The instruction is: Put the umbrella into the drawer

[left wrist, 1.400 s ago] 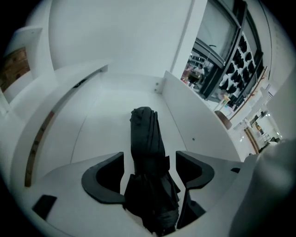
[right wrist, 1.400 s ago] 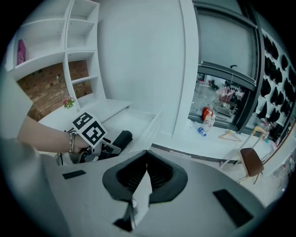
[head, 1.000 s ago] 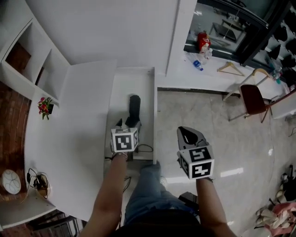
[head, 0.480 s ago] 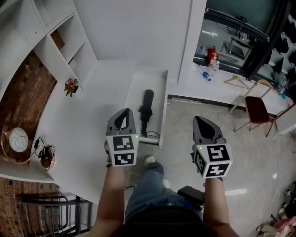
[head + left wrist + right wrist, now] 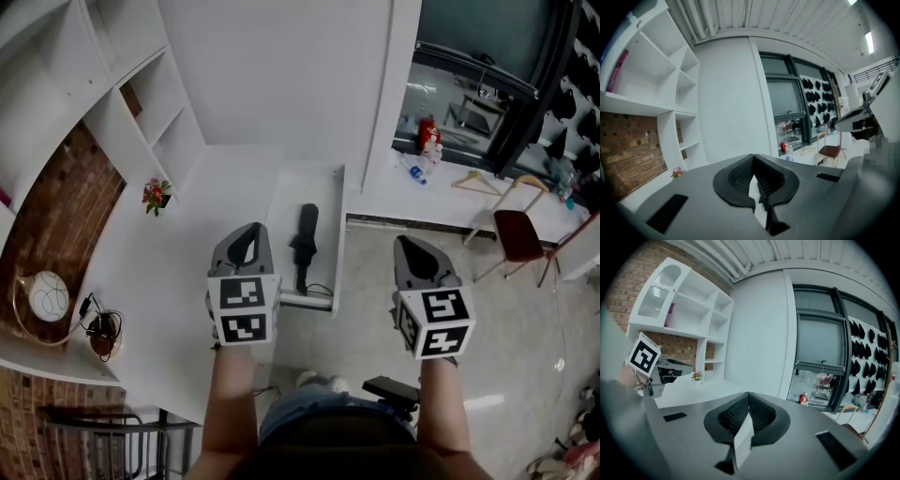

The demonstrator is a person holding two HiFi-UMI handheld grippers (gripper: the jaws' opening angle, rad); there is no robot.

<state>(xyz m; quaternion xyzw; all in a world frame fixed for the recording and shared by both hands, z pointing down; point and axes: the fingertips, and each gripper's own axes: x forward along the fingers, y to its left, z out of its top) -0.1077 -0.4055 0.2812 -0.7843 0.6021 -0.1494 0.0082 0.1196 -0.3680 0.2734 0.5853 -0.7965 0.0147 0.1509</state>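
Note:
The black folded umbrella (image 5: pixel 305 236) lies lengthwise in the open white drawer (image 5: pixel 291 190), its strap loop trailing at the near end. My left gripper (image 5: pixel 248 230) is held up above the desk edge, left of the drawer and clear of the umbrella. Its jaws are shut with nothing between them, and the tips meet in the left gripper view (image 5: pixel 753 156). My right gripper (image 5: pixel 411 243) hovers over the floor to the right of the drawer, also shut and empty, as the right gripper view (image 5: pixel 748 394) shows.
A white desk (image 5: pixel 155 277) carries a small flower pot (image 5: pixel 156 194), a round lamp (image 5: pixel 47 295) and a tangle of cables (image 5: pixel 101 333). White shelves (image 5: pixel 141 94) rise at the left. A chair (image 5: pixel 514 234), a hanger (image 5: pixel 476 178) and a bottle (image 5: pixel 411 171) stand at the right.
Both grippers have risen away from the drawer. The left gripper was down by the umbrella and now stands shut and empty. The umbrella stays in the drawer.

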